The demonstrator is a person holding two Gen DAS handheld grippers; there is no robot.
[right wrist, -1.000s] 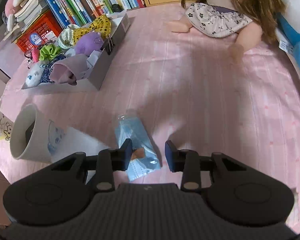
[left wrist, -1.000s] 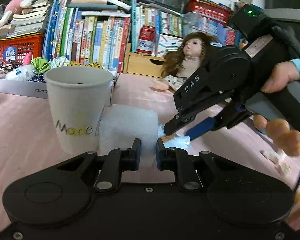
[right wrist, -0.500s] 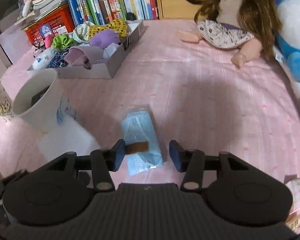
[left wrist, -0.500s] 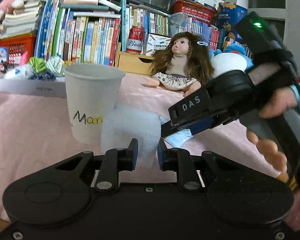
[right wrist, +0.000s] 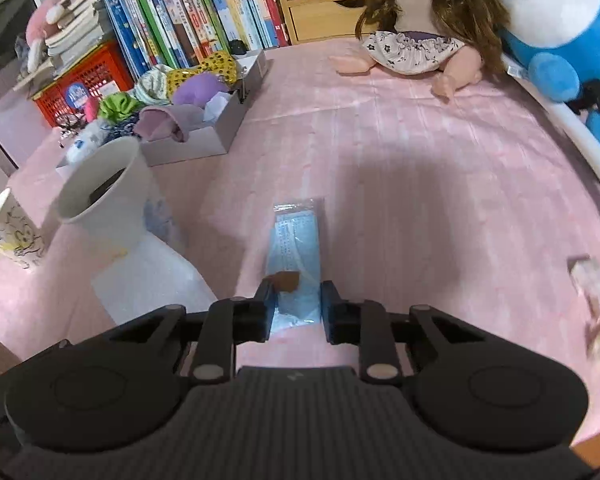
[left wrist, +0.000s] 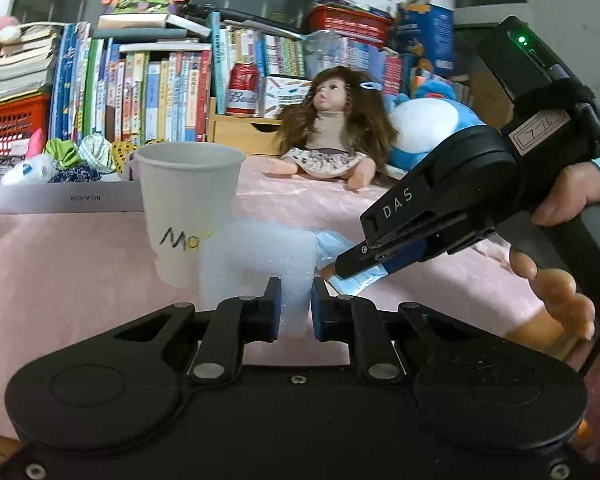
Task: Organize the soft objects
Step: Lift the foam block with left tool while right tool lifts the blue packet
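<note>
Since a second ago the right gripper has narrowed its jaws from a loose straddle onto the pale blue face mask in its clear plastic wrapper, and both cameras have swung so that the brown-haired doll in a floral skirt sits nearer the middle. In the left wrist view, the left gripper has its jaws drawn narrow on the lower edge of a white translucent foam sheet, which stands up from the pink-clothed bench and touches the white paper cup with handwritten lettering just behind it. To the right, a hand grips the right gripper's handle, and its black jaws pinch the near end of the mask packet, whose far end shows beside the foam. A grey shallow cardboard box of rolled fabric pieces lies further back on the left, before a row of upright books. In the right wrist view, the jaws close on the packet's near end, the rest stretching away flat on the bench; a small brown patch at the left jaw is possibly a sticker, though blur hides it. The foam sheet lies left of the packet, the cup beyond it, and a blue and white plush toy leans at the far right beside the doll.
</note>
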